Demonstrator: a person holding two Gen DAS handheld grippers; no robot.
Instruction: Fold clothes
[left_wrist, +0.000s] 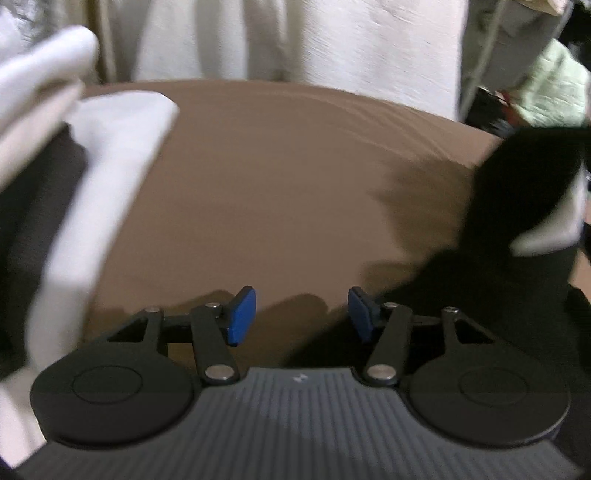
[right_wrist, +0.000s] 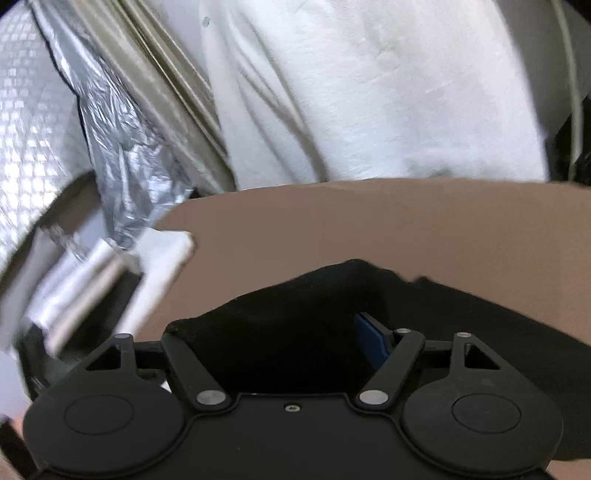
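A black garment (right_wrist: 295, 314) drapes over my right gripper (right_wrist: 306, 339) and lies across the brown surface (right_wrist: 406, 229). Only the right blue pad (right_wrist: 369, 343) shows; the left pad is hidden under the cloth, so whether the jaws grip it I cannot tell. In the left wrist view the same black garment (left_wrist: 524, 192) hangs at the right edge above the brown surface (left_wrist: 277, 184). My left gripper (left_wrist: 301, 314) is open and empty, its blue pads (left_wrist: 242, 315) wide apart just above the surface.
Folded white and dark clothes (left_wrist: 85, 184) are stacked at the left; they also show in the right wrist view (right_wrist: 122, 273). A white cloth (right_wrist: 369, 92) hangs behind the surface. Silver foil (right_wrist: 118, 147) is at the back left. A pale green item (left_wrist: 550, 92) is at far right.
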